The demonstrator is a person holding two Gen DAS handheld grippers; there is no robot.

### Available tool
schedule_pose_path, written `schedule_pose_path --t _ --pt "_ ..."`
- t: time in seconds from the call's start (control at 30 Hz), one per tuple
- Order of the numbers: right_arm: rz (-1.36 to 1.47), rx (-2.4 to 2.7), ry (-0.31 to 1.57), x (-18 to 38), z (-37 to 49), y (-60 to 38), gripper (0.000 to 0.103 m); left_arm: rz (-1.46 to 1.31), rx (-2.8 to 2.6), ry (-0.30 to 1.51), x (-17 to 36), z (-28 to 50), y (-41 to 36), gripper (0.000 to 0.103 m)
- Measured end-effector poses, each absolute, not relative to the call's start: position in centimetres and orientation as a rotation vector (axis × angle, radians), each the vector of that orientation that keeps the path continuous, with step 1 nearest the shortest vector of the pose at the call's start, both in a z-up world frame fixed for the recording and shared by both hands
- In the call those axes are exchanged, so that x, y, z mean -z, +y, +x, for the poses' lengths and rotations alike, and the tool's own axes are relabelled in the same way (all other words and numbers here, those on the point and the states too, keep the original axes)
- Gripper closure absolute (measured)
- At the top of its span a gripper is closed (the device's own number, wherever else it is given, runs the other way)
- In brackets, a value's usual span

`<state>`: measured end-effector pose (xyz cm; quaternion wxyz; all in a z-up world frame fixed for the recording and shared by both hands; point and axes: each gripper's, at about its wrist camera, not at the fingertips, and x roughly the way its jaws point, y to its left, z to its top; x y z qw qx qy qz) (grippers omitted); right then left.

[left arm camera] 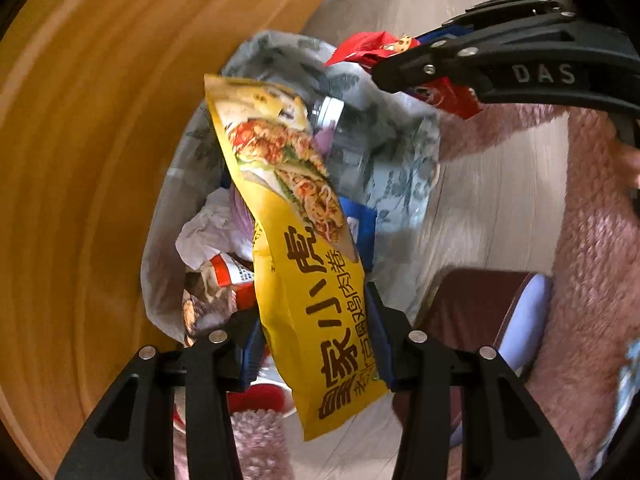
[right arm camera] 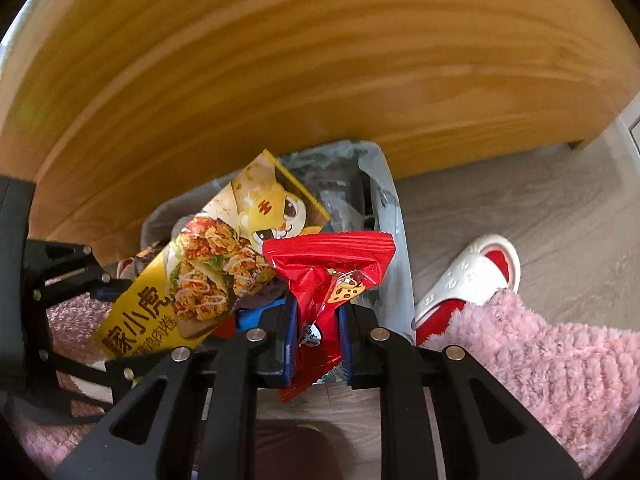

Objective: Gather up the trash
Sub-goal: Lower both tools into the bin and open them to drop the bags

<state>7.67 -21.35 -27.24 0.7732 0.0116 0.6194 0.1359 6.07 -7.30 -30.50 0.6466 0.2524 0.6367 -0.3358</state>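
Note:
My left gripper (left arm camera: 316, 344) is shut on a yellow snack wrapper (left arm camera: 296, 248) and holds it over a trash bin lined with a leaf-print bag (left arm camera: 400, 168). The wrapper also shows in the right wrist view (right arm camera: 192, 280). My right gripper (right arm camera: 318, 340) is shut on a red cookie wrapper (right arm camera: 320, 264), also above the bin (right arm camera: 392, 240). In the left wrist view the right gripper (left arm camera: 384, 68) holds the red wrapper (left arm camera: 364, 48) at the bin's far rim. The bin holds crumpled paper (left arm camera: 212, 228) and other wrappers.
A wooden furniture panel (right arm camera: 320, 60) stands right behind the bin. A white and red slipper (right arm camera: 472, 276) lies on the grey floor to the right. A pink fluffy fabric (right arm camera: 540, 360) is at the lower right. A dark red and lilac object (left arm camera: 492, 316) sits beside the bin.

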Motion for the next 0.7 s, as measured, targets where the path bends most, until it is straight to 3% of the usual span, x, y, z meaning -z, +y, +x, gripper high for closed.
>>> schedule_pose_path --t 0.5,0.7 --pt "0.039 -0.289 1.455 31.0 8.5 -20.6 0.085 0.708 0.652 1.426 32.6 9.4 -7.6 0.061" --pt "0.041 -0.294 1.468 31.5 8.6 -20.5 0.085 0.686 0.635 1.395 32.4 9.3 -7.5 0.048"
